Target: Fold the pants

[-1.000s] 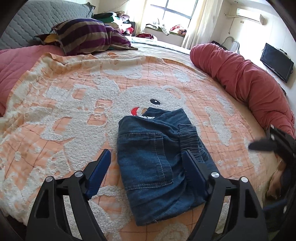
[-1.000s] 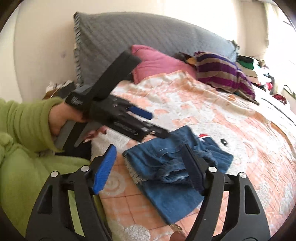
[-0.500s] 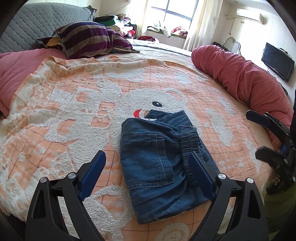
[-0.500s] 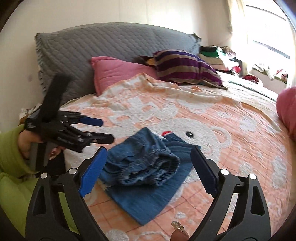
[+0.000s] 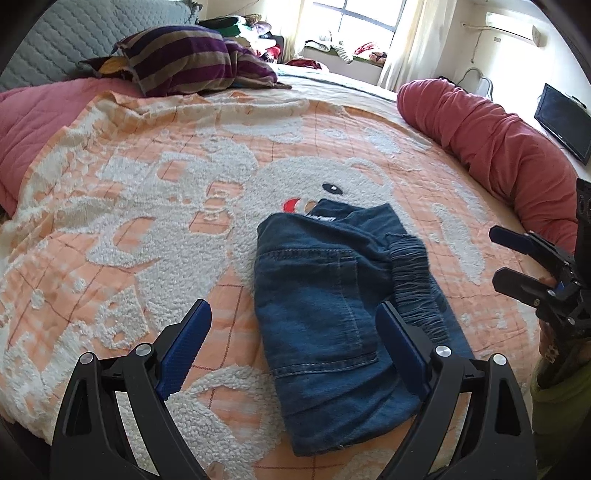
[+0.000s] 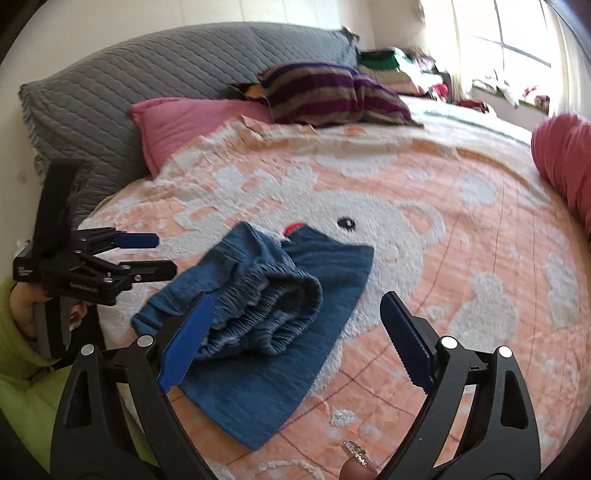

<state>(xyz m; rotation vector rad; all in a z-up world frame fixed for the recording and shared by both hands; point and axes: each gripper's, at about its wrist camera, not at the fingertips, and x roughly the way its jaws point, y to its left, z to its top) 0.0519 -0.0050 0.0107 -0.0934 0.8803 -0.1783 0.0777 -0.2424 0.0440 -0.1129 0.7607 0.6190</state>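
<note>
Already the dark blue denim pants (image 5: 340, 314) lie folded into a compact bundle on the orange-and-white fleecy bear blanket (image 5: 147, 206) covering the bed. Soft but thick, they look best gripped at a folded edge, away from the bulky elastic waistband (image 6: 273, 310). Left gripper (image 5: 291, 350) and right gripper (image 6: 295, 339) both hover above with fingers wide apart, holding nothing.

Domestic bedroom: a bed with grey quilted headboard (image 6: 147, 85), pink pillow (image 6: 184, 122), striped cushion (image 5: 184, 55) and bear-patterned blanket (image 5: 147, 184); window seat (image 5: 347, 55), wall-mounted television (image 5: 563, 123) and air conditioner (image 5: 513, 26) beyond.
</note>
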